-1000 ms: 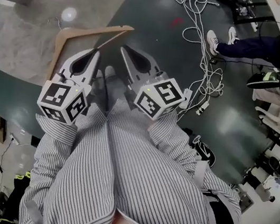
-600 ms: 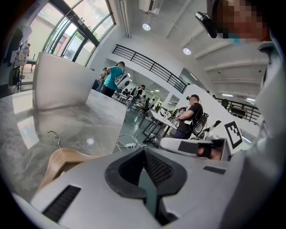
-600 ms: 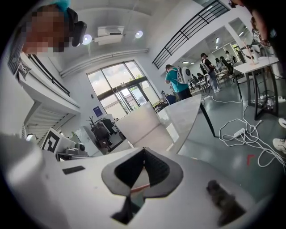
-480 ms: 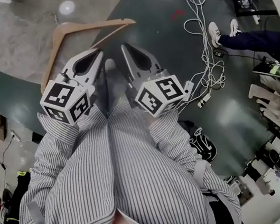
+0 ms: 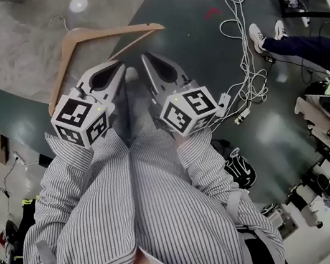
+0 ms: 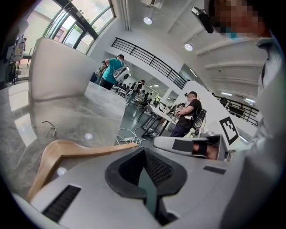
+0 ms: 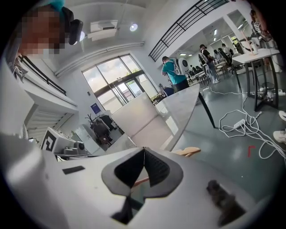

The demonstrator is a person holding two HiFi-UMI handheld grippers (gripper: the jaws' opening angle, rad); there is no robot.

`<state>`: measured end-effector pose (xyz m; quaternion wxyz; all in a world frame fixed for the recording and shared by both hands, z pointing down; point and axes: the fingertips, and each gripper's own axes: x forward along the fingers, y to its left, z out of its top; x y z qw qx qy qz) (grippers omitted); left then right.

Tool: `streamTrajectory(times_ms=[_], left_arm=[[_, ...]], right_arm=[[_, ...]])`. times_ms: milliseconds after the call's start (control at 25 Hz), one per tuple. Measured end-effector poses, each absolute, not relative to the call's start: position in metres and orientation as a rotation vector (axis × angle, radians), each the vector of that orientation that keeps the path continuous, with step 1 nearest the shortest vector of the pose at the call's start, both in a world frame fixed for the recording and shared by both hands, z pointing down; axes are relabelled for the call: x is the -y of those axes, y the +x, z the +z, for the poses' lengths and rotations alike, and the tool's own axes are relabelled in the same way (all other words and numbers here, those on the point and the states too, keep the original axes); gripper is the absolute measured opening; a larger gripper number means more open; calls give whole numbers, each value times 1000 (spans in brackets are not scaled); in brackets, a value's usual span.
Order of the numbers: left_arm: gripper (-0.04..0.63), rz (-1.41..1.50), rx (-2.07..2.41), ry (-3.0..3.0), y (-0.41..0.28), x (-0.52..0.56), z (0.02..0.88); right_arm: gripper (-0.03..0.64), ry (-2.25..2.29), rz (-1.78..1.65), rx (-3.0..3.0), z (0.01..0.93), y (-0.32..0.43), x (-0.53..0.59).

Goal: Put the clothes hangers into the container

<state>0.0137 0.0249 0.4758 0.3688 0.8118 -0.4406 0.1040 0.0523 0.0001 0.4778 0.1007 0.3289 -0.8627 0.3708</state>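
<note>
Looking steeply down, the head view shows a person in a striped shirt (image 5: pixel 138 212) holding a gripper in each hand over the floor.

The left gripper (image 5: pixel 115 64) has its jaws together at the tips with nothing clamped. In its own view (image 6: pixel 144 150) the dark pads meet in a point and only floor shows through the gap behind them.

The right gripper (image 5: pixel 145 57) sits just beside it, its jaws also together and empty. Its own view (image 7: pixel 144 148) shows the pads touching, with a sliver of wood visible below through the gap.

The hanger (image 5: pixel 100 33), a pale wooden one, lies ahead of and under both grippers. One arm runs down along the outer side of the left gripper; the other reaches out over the dark green floor (image 5: pixel 189 31). Its bend and wire hook (image 5: pixel 62 18) lie over a grey stone surface (image 5: pixel 22 46). The left gripper view shows the hanger (image 6: pixel 80 150) just past the jaws, and the right gripper view shows one end (image 7: pixel 190 152) beyond its tips. Whether either gripper touches it cannot be told.

White cables (image 5: pixel 244 41) trail across the floor further off.
</note>
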Motion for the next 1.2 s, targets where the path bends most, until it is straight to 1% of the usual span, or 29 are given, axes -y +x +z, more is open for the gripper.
streamTrajectory(times_ms=[160,720,920,960,1040,1200], left_arm=[[11,262,1114,2069,15,-20,487],[11,301,1088,2044,21,-5,524],[11,302,1078,2024,27,-3,534],[11,303,1073,2025,29,-3,534],[11,305,1066,2025,32,-2,537],[11,304,1066,2004,33,-1,546]], right_arm=[[15,947,1165,2538,491,51,3],[17,948,1144,2529,526,56,24],[18,928,1196,2516,536,56,26],[30,934,1211,2508,539,57,27],[106,941,1239,2493,545,58,28],[113,951,1275,2485,555,58,32]])
